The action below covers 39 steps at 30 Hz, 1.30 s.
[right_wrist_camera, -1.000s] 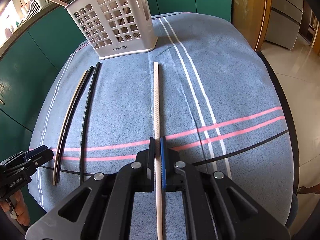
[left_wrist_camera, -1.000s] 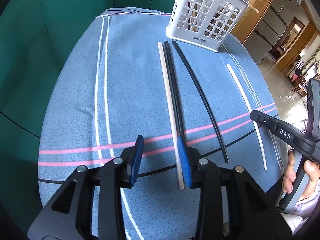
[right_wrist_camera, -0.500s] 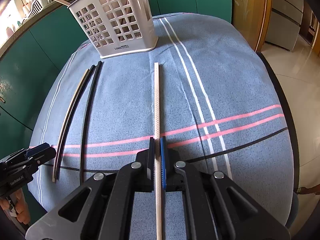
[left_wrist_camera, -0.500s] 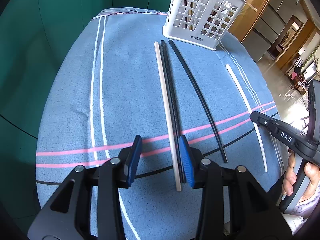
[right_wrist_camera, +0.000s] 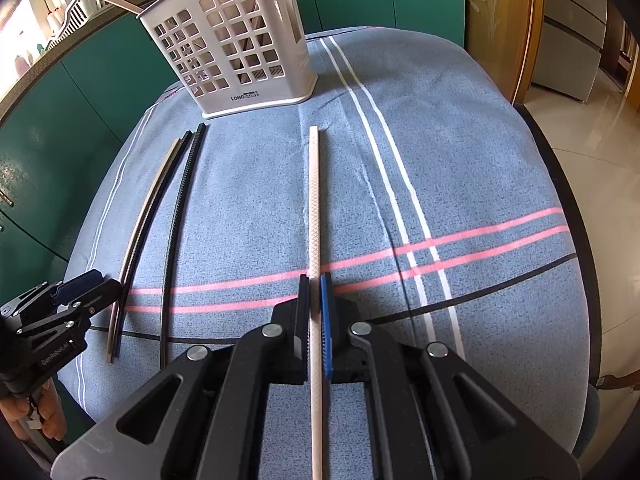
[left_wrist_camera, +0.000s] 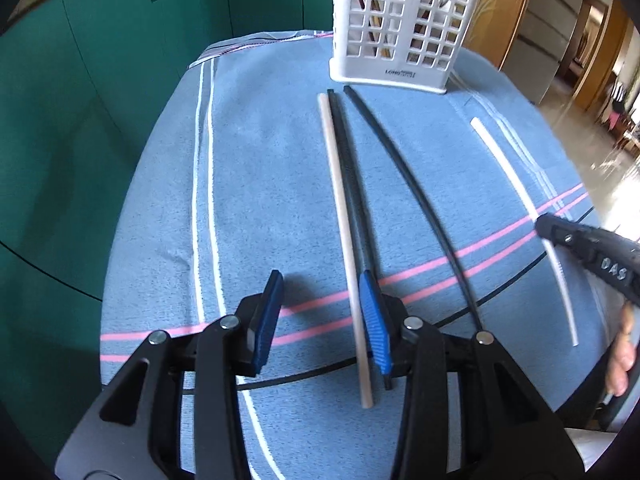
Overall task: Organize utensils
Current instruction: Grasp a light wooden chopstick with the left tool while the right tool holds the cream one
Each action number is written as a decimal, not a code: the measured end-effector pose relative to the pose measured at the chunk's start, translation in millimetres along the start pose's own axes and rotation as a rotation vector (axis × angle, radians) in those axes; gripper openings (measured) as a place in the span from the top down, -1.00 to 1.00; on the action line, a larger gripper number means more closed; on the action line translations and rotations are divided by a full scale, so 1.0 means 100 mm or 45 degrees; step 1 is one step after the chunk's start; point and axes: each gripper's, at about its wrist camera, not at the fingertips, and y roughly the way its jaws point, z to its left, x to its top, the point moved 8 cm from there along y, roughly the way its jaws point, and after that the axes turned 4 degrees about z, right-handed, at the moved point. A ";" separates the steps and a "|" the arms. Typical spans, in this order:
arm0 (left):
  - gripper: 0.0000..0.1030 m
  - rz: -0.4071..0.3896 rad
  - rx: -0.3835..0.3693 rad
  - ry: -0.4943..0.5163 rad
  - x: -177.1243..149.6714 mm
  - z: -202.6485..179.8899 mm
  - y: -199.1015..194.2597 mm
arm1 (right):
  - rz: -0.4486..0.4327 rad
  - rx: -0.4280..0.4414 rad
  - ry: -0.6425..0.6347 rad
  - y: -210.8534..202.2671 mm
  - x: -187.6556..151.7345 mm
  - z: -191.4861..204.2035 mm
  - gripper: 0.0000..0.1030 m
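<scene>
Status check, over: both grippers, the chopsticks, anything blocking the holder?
Right gripper shut on white chopstick. Left gripper open around beige chopstick, not gripping. Two black chopsticks on cloth. Path to holder unobstructed.

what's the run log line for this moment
task: organize utensils | right gripper: shut on white chopstick | left gripper: open over beige chopstick | basket: upright

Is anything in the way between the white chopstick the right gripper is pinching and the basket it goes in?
Nothing visible. The right gripper is shut on the white chopstick, and only bare blue cloth lies between its far tip and the white basket. The other three chopsticks lie off to the left.
</scene>
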 end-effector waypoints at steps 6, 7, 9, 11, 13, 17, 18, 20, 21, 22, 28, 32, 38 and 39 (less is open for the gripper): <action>0.37 -0.019 0.039 0.031 0.01 -0.02 0.00 | -0.003 0.000 0.000 0.00 0.01 0.00 0.88; 0.46 -0.018 0.029 0.027 0.01 -0.02 0.00 | -0.004 -0.002 -0.002 0.00 0.01 0.00 0.88; 0.88 -0.015 0.025 0.022 0.00 -0.02 -0.02 | -0.006 -0.003 -0.005 -0.01 0.00 0.00 0.88; 0.89 -0.011 0.022 0.012 -0.01 0.00 -0.02 | -0.008 -0.002 -0.005 -0.01 0.00 0.00 0.88; 0.90 -0.004 0.011 -0.005 -0.03 0.04 -0.03 | -0.009 -0.002 -0.005 -0.01 0.00 0.00 0.88; 0.90 0.012 0.003 -0.050 -0.06 0.12 -0.06 | -0.008 -0.002 -0.005 -0.01 -0.01 0.00 0.88; 0.90 0.016 -0.002 -0.060 -0.06 0.14 -0.06 | -0.008 -0.002 -0.004 -0.01 -0.01 0.00 0.88; 0.90 0.027 -0.012 -0.080 -0.09 0.18 -0.09 | -0.008 -0.002 -0.004 -0.01 -0.01 0.00 0.88; 0.90 0.030 -0.015 -0.085 -0.10 0.20 -0.11 | -0.008 -0.002 -0.004 -0.01 0.00 0.00 0.88; 0.90 0.035 -0.021 -0.088 -0.12 0.20 -0.13 | -0.008 -0.003 -0.005 -0.01 0.00 0.00 0.88; 0.90 0.043 -0.025 -0.065 -0.23 0.19 -0.30 | -0.009 -0.004 -0.005 -0.01 0.00 0.00 0.88; 0.90 0.062 -0.026 -0.040 -0.32 0.15 -0.36 | -0.008 -0.003 -0.004 -0.01 0.00 0.00 0.88; 0.90 0.090 -0.042 -0.035 -0.44 0.10 -0.40 | -0.004 -0.011 -0.011 -0.01 -0.01 0.00 0.88; 0.90 0.095 -0.043 -0.033 -0.45 0.10 -0.39 | -0.003 -0.010 -0.011 -0.01 -0.01 0.00 0.88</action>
